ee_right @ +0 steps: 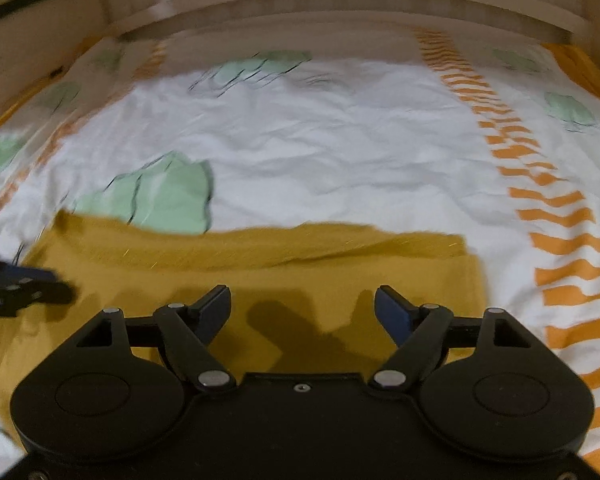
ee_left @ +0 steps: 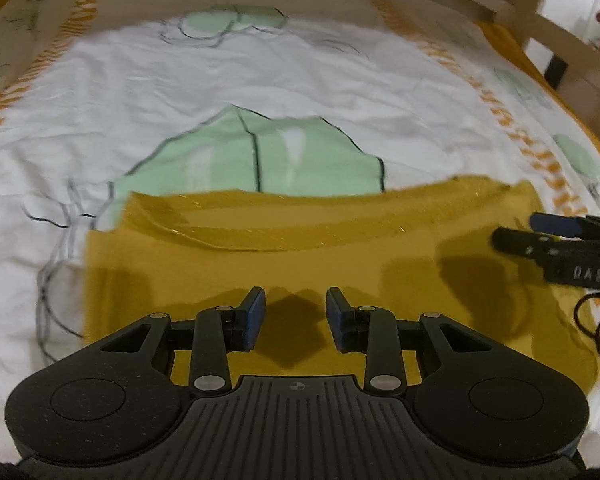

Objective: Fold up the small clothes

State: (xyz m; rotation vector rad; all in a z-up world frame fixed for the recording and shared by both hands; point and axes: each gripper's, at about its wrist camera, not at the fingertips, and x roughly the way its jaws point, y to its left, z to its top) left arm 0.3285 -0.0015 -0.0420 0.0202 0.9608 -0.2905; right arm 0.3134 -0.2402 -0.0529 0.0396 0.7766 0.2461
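— Cloth position pls?
— I see mustard cloth [ee_left: 260, 264] flat on the printed sheet [ee_left: 180, 92], top edge folded over, covering part of a green leaf print [ee_left: 260, 152].
— Grippers?
— Left gripper [ee_left: 296, 312] above it, fingers apart, holding nothing. Right gripper [ee_right: 302, 312] wider apart, also nothing, over cloth's right side.

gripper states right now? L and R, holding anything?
Left gripper: open, holding nothing, above the mustard garment.
Right gripper: open, wider than the left, holding nothing, above the same garment.
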